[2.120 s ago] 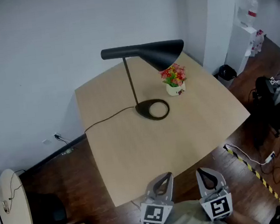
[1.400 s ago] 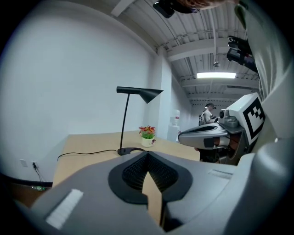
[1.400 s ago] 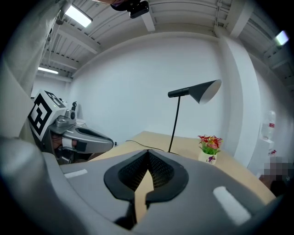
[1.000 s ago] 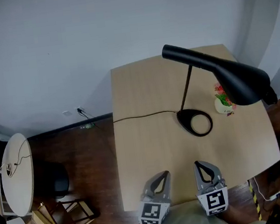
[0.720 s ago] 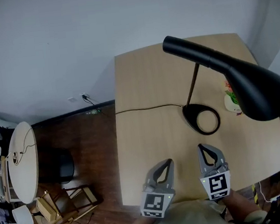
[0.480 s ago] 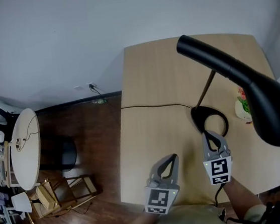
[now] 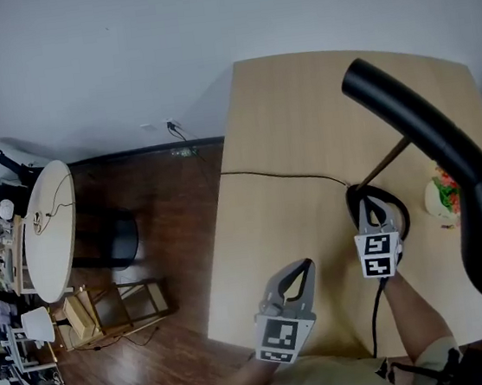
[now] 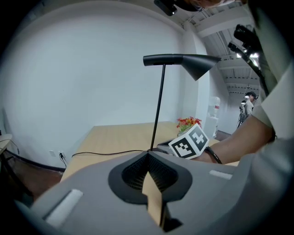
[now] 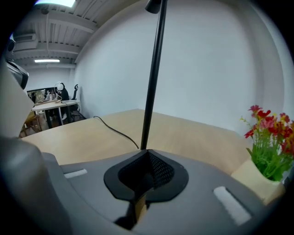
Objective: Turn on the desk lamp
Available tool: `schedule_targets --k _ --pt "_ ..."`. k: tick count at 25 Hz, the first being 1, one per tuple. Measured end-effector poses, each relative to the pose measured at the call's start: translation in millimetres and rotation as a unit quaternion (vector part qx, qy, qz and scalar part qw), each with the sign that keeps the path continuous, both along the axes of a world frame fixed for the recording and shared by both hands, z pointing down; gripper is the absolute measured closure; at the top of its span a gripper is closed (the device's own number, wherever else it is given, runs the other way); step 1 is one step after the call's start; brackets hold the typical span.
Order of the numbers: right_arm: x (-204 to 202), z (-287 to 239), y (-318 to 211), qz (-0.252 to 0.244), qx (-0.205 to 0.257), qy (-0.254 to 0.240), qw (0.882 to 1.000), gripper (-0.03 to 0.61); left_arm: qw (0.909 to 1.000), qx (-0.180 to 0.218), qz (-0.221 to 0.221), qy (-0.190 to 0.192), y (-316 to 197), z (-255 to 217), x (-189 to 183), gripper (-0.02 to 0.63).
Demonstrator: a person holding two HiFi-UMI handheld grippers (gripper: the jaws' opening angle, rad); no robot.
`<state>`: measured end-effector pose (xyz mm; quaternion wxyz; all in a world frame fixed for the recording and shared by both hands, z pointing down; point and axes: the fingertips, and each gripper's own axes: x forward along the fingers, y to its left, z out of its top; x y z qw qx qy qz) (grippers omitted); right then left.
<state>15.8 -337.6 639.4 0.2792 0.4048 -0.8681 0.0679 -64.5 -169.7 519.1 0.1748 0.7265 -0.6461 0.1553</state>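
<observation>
The black desk lamp [image 7: 445,153] stands unlit on the light wooden table [image 7: 300,102], its long shade reaching over the table's right side. Its ring base [image 7: 395,212] lies partly hidden under my right gripper [image 7: 371,201], whose shut tips are at the base, just in front of the thin pole [image 9: 154,73]. My left gripper [image 7: 302,265] hovers shut and holding nothing over the table's near edge, pointed toward the lamp [image 8: 179,62]. In the left gripper view its jaws [image 8: 148,154] meet; the right gripper [image 9: 146,151] looks the same in its own view.
A small pot of red and yellow flowers [image 7: 445,197] stands right of the lamp base. The black cord [image 7: 283,176] runs left off the table toward a wall socket [image 7: 172,126]. On the floor at left are a round white table [image 7: 49,228], a dark stool [image 7: 112,242] and a wooden rack [image 7: 107,308].
My right gripper has moved forward from the table's near edge to the lamp base. The left gripper stayed near the edge. The head view has swung, bringing the lamp closer at right.
</observation>
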Motion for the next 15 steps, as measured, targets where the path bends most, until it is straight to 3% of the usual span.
schedule_targets --k 11,15 --pt "-7.9 23.6 -4.0 -0.007 -0.03 0.03 0.999 0.58 0.9999 -0.005 0.012 0.006 -5.3 4.6 5.5 0.615" --pt "-5.2 22.6 -4.4 0.004 -0.048 0.011 0.999 0.58 0.9997 0.001 0.021 0.009 -5.2 -0.4 11.6 0.615"
